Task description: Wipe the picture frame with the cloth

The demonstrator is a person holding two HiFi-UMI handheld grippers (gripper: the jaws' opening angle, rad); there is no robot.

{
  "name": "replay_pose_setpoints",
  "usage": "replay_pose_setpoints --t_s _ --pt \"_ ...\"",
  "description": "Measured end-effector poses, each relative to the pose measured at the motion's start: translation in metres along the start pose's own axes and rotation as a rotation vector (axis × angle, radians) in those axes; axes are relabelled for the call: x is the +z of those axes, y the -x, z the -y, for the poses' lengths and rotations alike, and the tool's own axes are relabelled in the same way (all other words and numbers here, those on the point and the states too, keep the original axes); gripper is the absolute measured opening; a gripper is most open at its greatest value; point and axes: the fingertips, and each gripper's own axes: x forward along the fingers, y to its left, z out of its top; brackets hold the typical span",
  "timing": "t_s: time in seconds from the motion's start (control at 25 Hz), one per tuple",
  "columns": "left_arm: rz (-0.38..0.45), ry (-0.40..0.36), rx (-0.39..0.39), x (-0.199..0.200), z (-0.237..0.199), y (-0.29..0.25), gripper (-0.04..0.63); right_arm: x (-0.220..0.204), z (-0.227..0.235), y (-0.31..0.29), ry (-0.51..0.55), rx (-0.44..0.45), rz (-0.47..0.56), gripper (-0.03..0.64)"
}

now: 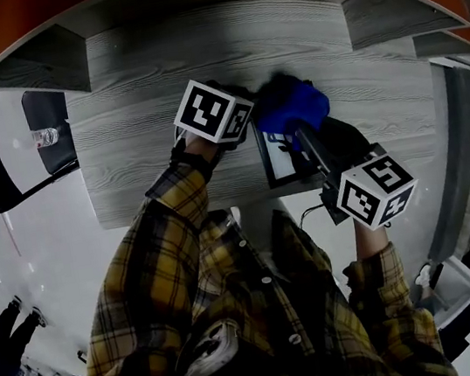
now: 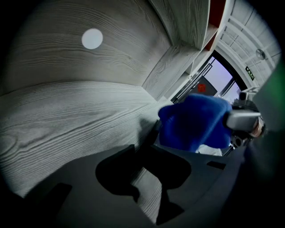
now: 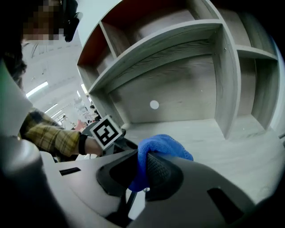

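Our left tongs (image 2: pixel 144 167) pinch the picture frame (image 1: pixel 282 162) steady so the right tongs (image 3: pixel 140 171), clamping the blue cloth (image 3: pixel 162 144), can wipe.

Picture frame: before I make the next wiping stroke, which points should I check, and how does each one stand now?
1. Cloth clamped in the right tool: ok.
2. Edge of the picture frame between the jaws of the left tool, closed on it: ok.
3. Cloth placed over the frame's far end: ok.
4. Cloth really pressing on the frame's face: cannot tell.
5. Frame lying flat on the desk: cannot tell.
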Motion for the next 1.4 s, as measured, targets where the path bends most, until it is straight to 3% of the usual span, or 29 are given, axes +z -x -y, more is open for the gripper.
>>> replay_pose_setpoints --t_s 0.12,0.32,0.44,0.72,1.4 --pt "-0.008 0.004 0.020 -0.002 -0.003 0.002 0.104 0.009 0.024 -0.032 -0.006 -0.041 0.004 0.048" --pt "-0.009 0.002 0.021 -0.002 -0.003 0.001 0.104 -0.028 0.057 -0.080 0.030 -0.123 -0.143 0.048" --pt "-0.008 0.001 0.024 -0.002 -0.004 0.001 0.104 -0.040 0.059 -0.087 0.077 -0.140 -0.161 0.048" --pt "-0.010 0.005 0.023 -0.002 -0.004 0.001 0.104 -0.068 0.059 -0.070 -0.030 -0.121 -0.204 0.048" --pt "-0.008 0.005 0.023 -0.002 -0.004 0.001 0.104 -0.143 0.021 -0.003 -0.073 -0.062 -0.349 0.048"
